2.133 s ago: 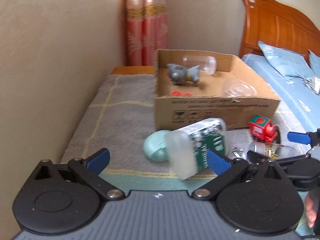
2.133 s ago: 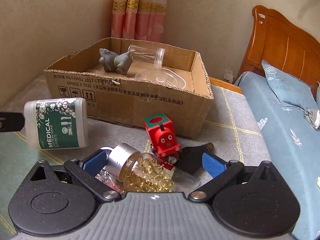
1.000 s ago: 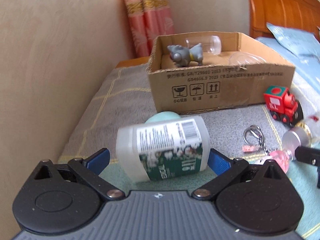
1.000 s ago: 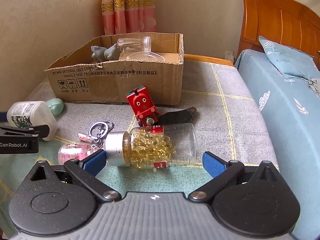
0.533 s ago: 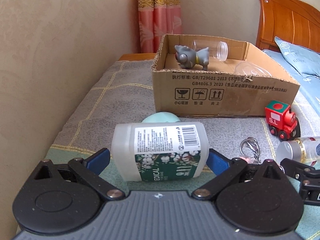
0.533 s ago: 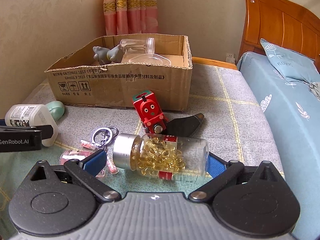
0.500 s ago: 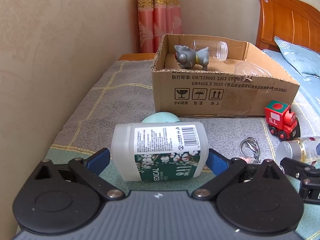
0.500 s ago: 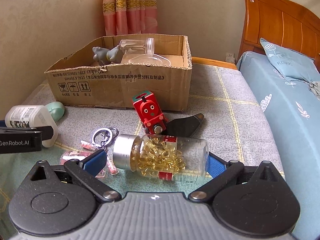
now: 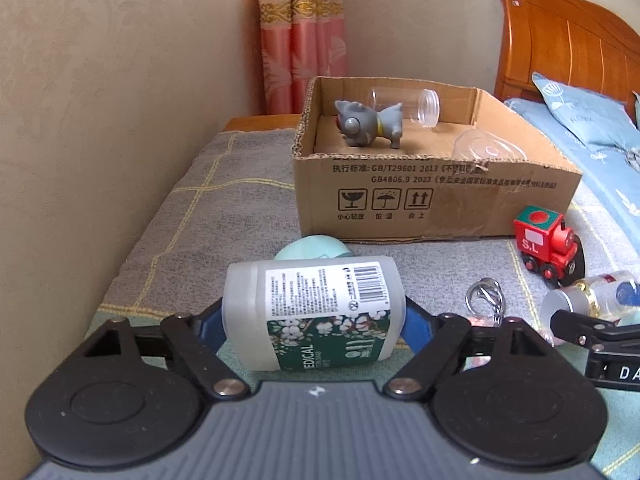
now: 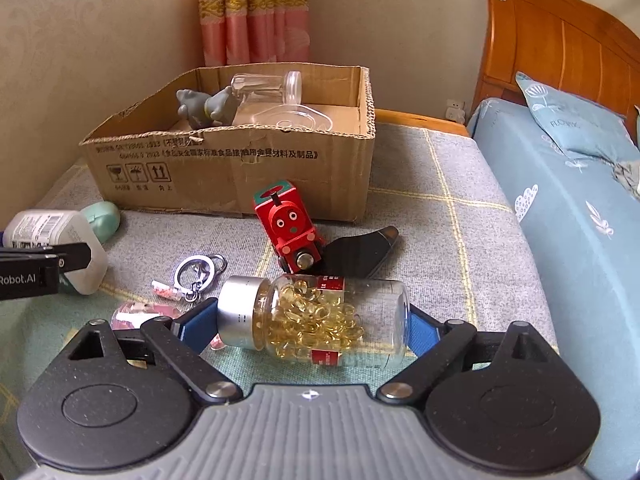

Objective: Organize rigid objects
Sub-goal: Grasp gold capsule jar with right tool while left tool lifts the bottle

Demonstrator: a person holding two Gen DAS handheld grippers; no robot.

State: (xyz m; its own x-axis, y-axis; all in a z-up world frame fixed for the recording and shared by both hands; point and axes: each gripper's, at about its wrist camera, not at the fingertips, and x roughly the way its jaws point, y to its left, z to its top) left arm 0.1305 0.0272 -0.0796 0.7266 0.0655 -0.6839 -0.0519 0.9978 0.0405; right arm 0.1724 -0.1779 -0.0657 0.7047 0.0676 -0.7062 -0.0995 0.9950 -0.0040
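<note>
Swab tub (image 9: 316, 312) and capsule jar (image 10: 316, 320) lie sideways between closing tongs, both touched.

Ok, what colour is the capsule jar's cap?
Silver, on the capsule jar; clearest in the right wrist view.

The box (image 9: 436, 196) is matt brown cardboard with ragged corrugated edges. The blanket (image 10: 460, 248) looks like coarse woven cloth. The cotton-swab tub (image 9: 312, 312) is frosted plastic with a glossy paper label. The capsule jar (image 10: 316, 320) is clear and shiny, its cap (image 10: 238, 308) brushed metal. The train (image 10: 288, 228) is glossy painted wood; the headboard (image 10: 560, 40) is varnished wood.
</note>
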